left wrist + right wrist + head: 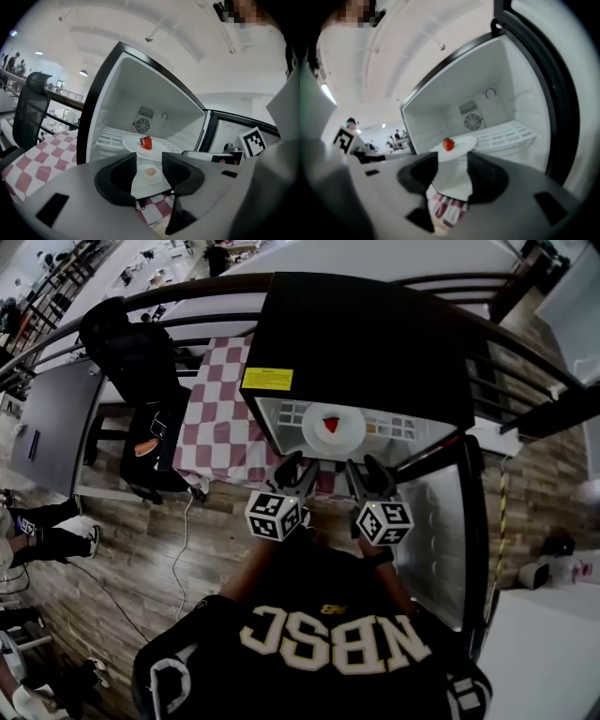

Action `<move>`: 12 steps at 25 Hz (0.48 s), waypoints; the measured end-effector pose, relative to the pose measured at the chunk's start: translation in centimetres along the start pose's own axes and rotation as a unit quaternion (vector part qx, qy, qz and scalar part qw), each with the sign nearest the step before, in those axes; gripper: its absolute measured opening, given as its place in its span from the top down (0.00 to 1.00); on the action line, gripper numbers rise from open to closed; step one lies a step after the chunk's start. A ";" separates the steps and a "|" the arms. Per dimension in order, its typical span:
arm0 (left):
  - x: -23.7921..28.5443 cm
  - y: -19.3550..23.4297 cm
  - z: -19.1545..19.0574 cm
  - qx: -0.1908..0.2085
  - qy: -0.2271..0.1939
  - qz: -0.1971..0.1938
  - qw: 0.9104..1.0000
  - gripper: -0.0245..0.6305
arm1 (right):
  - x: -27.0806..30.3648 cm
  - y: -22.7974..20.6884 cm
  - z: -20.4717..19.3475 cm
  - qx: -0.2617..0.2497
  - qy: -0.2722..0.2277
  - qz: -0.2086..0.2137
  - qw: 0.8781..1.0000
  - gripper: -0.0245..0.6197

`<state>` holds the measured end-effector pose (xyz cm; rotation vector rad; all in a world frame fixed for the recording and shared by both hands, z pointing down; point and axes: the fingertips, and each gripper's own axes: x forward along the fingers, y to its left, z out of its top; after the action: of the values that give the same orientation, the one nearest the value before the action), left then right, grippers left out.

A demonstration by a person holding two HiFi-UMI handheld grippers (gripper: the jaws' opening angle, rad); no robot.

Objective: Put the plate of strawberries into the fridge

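A white plate [345, 432] carrying one red strawberry [330, 424] rests on the white wire shelf inside the open black fridge [366, 343]. From the left gripper view the plate [133, 142] and strawberry [146, 143] lie beyond the jaws, and the right gripper view shows the same plate [461, 142] and strawberry [448, 144]. Both grippers hover side by side just outside the fridge mouth, clear of the plate. My left gripper [298, 470] [149, 171] is open and empty. My right gripper [364, 470] [452, 171] is open and empty too.
The fridge door [441, 531] stands swung open at the right. A table with a red-and-white checked cloth [220, 418] sits left of the fridge, with a black office chair [141, 362] beside it. A round fan grille [142, 125] is on the fridge's back wall.
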<state>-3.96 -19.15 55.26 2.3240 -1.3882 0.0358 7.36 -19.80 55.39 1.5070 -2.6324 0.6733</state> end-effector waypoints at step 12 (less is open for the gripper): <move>2.1 0.5 -1.2 0.040 0.044 -0.007 0.998 0.78 | 2.0 1.0 -0.9 -0.092 0.041 -0.020 0.995 0.80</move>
<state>-3.16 -20.66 57.00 2.3678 -1.3497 0.1895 5.28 -20.62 56.32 1.4432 -2.5178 0.4653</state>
